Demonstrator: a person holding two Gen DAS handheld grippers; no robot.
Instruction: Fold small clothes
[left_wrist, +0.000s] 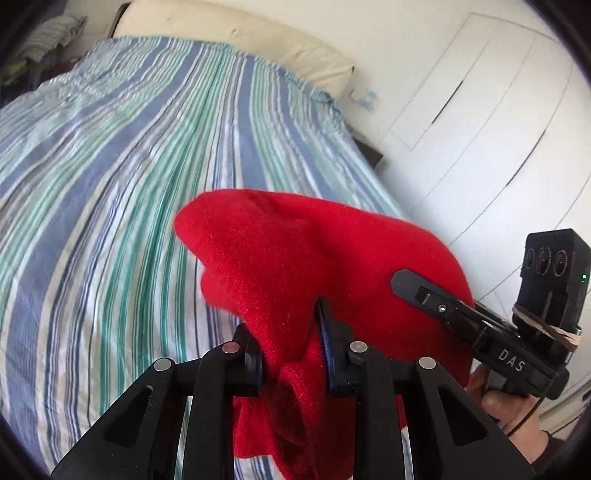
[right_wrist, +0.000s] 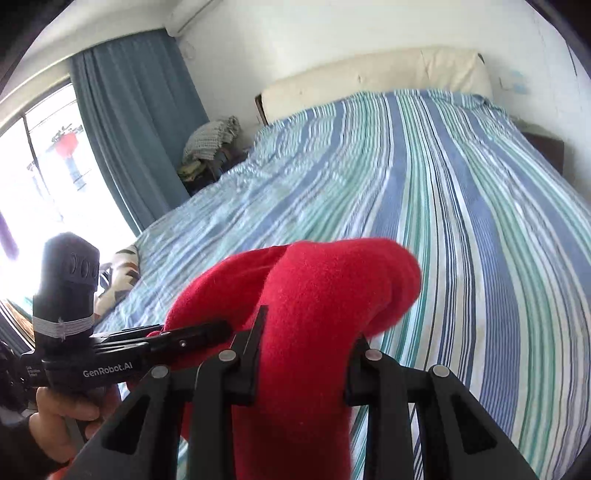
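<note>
A small red fleece garment (left_wrist: 295, 266) hangs bunched between both grippers above the striped bed. My left gripper (left_wrist: 291, 332) is shut on one part of it; red cloth fills the gap between its fingers. My right gripper (right_wrist: 306, 343) is shut on another part of the same red garment (right_wrist: 325, 295), which drapes over its fingers. The right gripper shows in the left wrist view (left_wrist: 406, 280) at the right, touching the cloth. The left gripper shows in the right wrist view (right_wrist: 221, 330) at the lower left, pinching the cloth. The garment's lower part is hidden.
The bed (left_wrist: 110, 166) has a blue, green and white striped cover and a cream headboard (right_wrist: 376, 79). White wardrobe doors (left_wrist: 480, 122) stand to the right of it. A blue curtain (right_wrist: 136, 122), a window and a pile of clothes (right_wrist: 210, 140) lie to the left.
</note>
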